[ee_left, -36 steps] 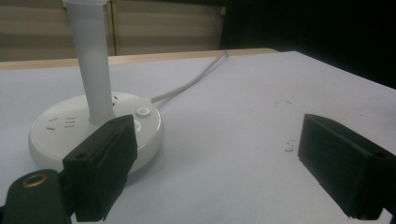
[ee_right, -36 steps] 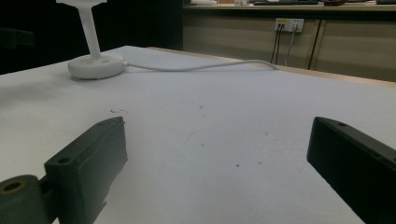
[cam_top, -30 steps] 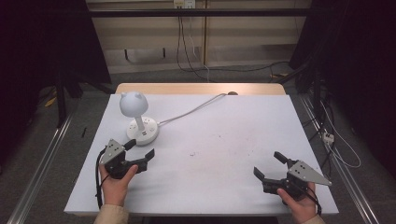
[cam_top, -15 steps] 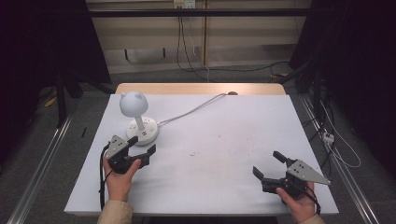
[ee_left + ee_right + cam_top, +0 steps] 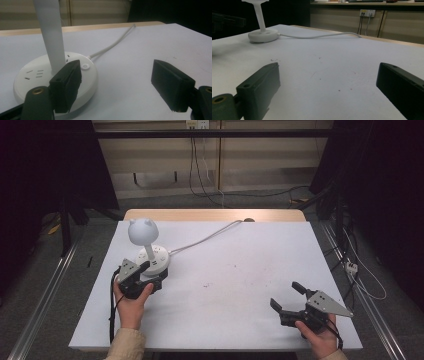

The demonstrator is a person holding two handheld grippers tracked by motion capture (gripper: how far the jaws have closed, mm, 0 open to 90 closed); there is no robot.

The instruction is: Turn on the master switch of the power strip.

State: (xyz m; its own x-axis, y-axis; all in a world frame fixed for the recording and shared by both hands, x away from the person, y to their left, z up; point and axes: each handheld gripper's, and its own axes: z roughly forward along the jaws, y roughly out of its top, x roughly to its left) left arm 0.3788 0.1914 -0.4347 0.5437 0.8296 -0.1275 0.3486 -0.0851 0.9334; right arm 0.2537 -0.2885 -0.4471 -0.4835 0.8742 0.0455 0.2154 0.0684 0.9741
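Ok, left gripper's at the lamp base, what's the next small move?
Probably ease the left gripper a touch forward so one jaw tip comes over the power button on the base, then press. The jaws stand open, and one already overlaps the base rim just short of the button.

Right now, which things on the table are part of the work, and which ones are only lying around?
Part of the work:
- white round-based desk lamp, with a power button
- left gripper, open, one jaw over the lamp base
- white lamp cable

Only around:
- right gripper, open
- white table
- floor cables
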